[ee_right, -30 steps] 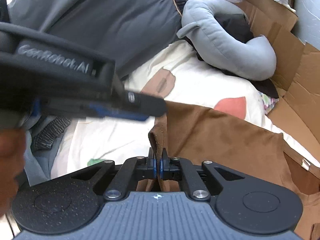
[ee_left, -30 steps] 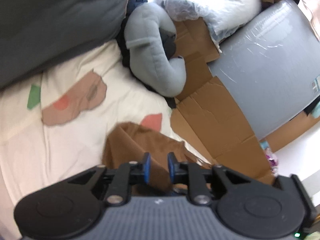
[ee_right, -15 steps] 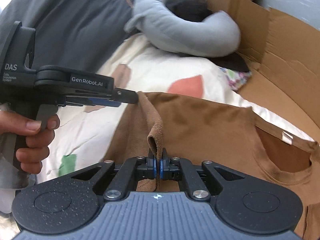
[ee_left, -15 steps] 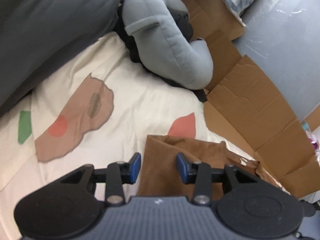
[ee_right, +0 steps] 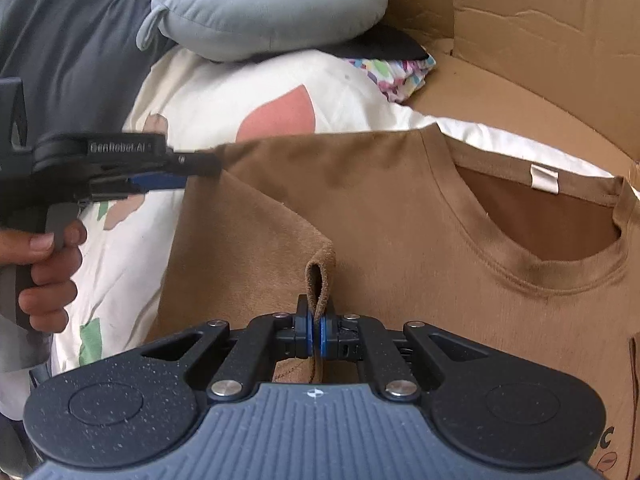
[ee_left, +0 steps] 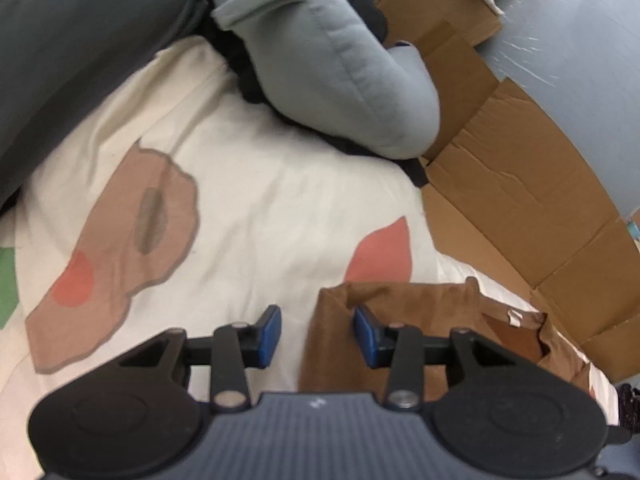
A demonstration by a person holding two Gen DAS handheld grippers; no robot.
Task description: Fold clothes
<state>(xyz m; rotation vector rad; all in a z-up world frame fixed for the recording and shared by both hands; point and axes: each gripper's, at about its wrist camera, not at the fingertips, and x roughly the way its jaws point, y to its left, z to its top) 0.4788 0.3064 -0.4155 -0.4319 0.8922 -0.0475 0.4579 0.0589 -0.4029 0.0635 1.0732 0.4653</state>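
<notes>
**Sleeve folded in, left jaws off the cloth**

Left wrist view first. Left gripper [ee_left: 316, 334] with jaws apart, nothing pinched; just been opening, and gaping wider than a second ago, when the blue pads sat nearly together over the cloth. Folded corner of the brown T-shirt [ee_left: 404, 320] lying flat between the pads, right pad resting over the cloth, left pad over bare printed bedsheet [ee_left: 272, 184]. Shirt down at the near right part of the bed, collar side toward the cardboard sheet [ee_left: 516, 200] along the right edge. Grey plush pillow [ee_left: 340, 52] at the far end, closer and larger in frame than before.

Over to the right wrist view. Right gripper [ee_right: 316, 334] clamped on a doubled loop of the T-shirt's sleeve [ee_right: 318, 280], pads pressed tight. Left gripper [ee_right: 192, 164] off to the left, tip at the shoulder corner, a hand [ee_right: 44, 268] on its handle. Shirt now spread flatter, neckline [ee_right: 536, 236] and label plain to see; a second ago bunched and hanging from the pinch.

Handling, as a judgement: light, limp, suede-like knit, no stiffness, apt to sag and crease wherever unsupported. Best taken at hems, shoulder corners or fold edges, two points at once, and laid rather than dropped.
</notes>
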